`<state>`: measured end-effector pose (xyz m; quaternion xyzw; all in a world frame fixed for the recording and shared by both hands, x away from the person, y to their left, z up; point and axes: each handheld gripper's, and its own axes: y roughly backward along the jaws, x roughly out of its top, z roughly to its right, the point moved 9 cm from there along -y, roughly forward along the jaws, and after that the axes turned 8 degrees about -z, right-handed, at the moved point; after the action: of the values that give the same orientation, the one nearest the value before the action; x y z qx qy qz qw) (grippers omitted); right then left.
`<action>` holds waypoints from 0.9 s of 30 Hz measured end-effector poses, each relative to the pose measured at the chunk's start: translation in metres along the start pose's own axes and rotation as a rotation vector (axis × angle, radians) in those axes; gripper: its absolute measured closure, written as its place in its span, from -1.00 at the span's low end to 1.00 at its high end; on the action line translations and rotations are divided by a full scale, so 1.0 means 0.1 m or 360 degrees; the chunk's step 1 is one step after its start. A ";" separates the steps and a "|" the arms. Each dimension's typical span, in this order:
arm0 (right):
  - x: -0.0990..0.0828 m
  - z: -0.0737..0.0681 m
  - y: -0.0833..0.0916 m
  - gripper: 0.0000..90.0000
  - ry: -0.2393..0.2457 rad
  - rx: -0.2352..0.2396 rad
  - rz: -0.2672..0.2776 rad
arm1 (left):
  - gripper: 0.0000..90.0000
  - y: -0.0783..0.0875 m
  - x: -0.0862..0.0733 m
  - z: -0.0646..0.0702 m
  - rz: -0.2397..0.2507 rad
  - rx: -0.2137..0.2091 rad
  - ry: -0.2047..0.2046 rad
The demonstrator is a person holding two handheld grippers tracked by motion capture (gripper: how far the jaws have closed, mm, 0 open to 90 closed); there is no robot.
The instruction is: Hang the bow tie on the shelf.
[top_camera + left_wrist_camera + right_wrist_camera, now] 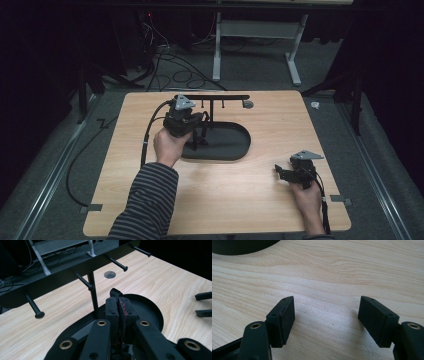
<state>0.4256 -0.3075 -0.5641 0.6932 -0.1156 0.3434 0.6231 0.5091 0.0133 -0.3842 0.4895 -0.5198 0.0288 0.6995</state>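
A black rack stands on the wooden table (250, 200): an oval base (230, 145), a thin post and a crossbar (220, 97) with several pegs (119, 265). My left gripper (192, 125) hovers over the left part of the base, below the crossbar. Its jaws are pressed together (119, 300) on a small black piece (115, 292) that pokes out at their tips, and dark red shows in the slit between the pads. What the piece is I cannot tell. My right gripper (281, 172) rests near the table's front right. It stands open (325, 307) over bare wood, with nothing between its jaws.
A round grey hole (247, 104) is set in the tabletop just behind the crossbar's right end. Table legs and loose cables (180, 75) lie on the floor beyond the far edge. My right gripper's two jaw tips (203, 303) show at the right edge of the left gripper view.
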 end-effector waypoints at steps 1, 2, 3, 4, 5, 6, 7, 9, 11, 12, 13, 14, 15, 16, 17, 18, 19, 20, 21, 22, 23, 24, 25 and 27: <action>0.00 0.00 0.00 -0.31 0.0000 0.0000 0.0000 | 0.93 -0.02 0.03 -0.02 0.0000 0.0003 0.0003; 0.00 0.00 0.00 -0.31 0.0000 0.0000 0.0000 | 0.93 -0.02 0.03 -0.02 0.0000 0.0003 0.0003; 0.00 0.00 0.00 -0.31 0.0001 0.0001 0.0001 | 0.93 -0.04 0.06 -0.04 0.0011 0.0012 0.0008; 0.00 0.00 0.00 -0.31 0.0001 0.0003 -0.0001 | 0.92 -0.04 0.06 -0.04 0.0011 0.0012 0.0008; 0.00 0.00 0.00 -0.31 0.0000 0.0004 -0.0001 | 0.93 -0.05 0.09 -0.06 0.0007 0.0026 0.0010; 0.00 0.00 0.00 -0.31 -0.0001 0.0003 -0.0001 | 0.92 -0.05 0.10 -0.07 0.0007 0.0039 0.0006; 0.00 0.00 0.00 -0.31 0.0001 0.0003 -0.0004 | 0.93 -0.06 0.11 -0.08 0.0008 0.0050 0.0002; 0.00 0.00 0.00 -0.31 0.0003 0.0003 -0.0003 | 0.93 -0.06 0.14 -0.10 0.0007 0.0070 -0.0008; 0.00 0.00 0.00 -0.31 0.0001 0.0003 -0.0004 | 0.92 -0.06 0.15 -0.11 0.0006 0.0075 -0.0006; 0.00 0.00 0.00 -0.31 0.0001 0.0003 -0.0004 | 0.92 -0.07 0.16 -0.12 0.0007 0.0082 -0.0001; 0.00 0.00 0.00 -0.31 0.0000 0.0005 -0.0004 | 0.92 -0.10 0.16 -0.17 -0.0007 0.0101 0.0009; 0.00 0.00 0.00 -0.31 0.0000 0.0005 -0.0001 | 0.92 -0.10 0.16 -0.17 -0.0007 0.0101 0.0009; 0.00 0.00 0.00 -0.31 -0.0001 0.0005 -0.0004 | 0.92 -0.13 0.16 -0.20 -0.0017 0.0118 0.0021; 0.00 0.00 0.00 -0.31 -0.0001 0.0005 -0.0004 | 0.92 -0.13 0.16 -0.20 -0.0017 0.0118 0.0021; 0.00 0.00 0.00 -0.31 0.0000 0.0003 -0.0004 | 0.92 -0.17 0.16 -0.24 -0.0028 0.0136 0.0037; 0.00 0.00 0.00 -0.31 0.0000 0.0004 -0.0001 | 0.92 -0.17 0.16 -0.24 -0.0028 0.0136 0.0037; 0.00 0.00 0.00 -0.31 0.0000 0.0004 -0.0001 | 0.92 -0.20 0.16 -0.27 -0.0040 0.0152 0.0043; 0.00 0.00 0.00 -0.31 0.0001 0.0004 -0.0001 | 0.92 -0.22 0.17 -0.28 -0.0043 0.0162 0.0044; 0.00 0.00 0.00 -0.31 0.0002 0.0004 0.0001 | 0.92 -0.22 0.17 -0.28 -0.0043 0.0162 0.0044; 0.00 0.00 0.00 -0.31 0.0002 0.0003 0.0001 | 0.92 -0.25 0.16 -0.30 -0.0053 0.0178 0.0041; 0.00 0.00 0.00 -0.31 0.0001 0.0004 0.0001 | 0.92 -0.27 0.16 -0.31 -0.0062 0.0192 0.0038; 0.00 0.00 0.00 -0.31 0.0001 0.0004 0.0001 | 0.92 -0.27 0.16 -0.31 -0.0062 0.0192 0.0038; 0.00 0.00 0.00 -0.31 -0.0001 0.0010 -0.0001 | 0.92 -0.30 0.16 -0.34 -0.0070 0.0211 0.0041; 0.00 0.00 0.00 -0.31 -0.0001 0.0012 -0.0001 | 0.92 -0.33 0.17 -0.36 -0.0080 0.0249 0.0023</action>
<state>0.4253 -0.3073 -0.5640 0.6955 -0.1144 0.3435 0.6206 0.5601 0.0146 -0.3921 0.5554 -0.4986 0.0553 0.6632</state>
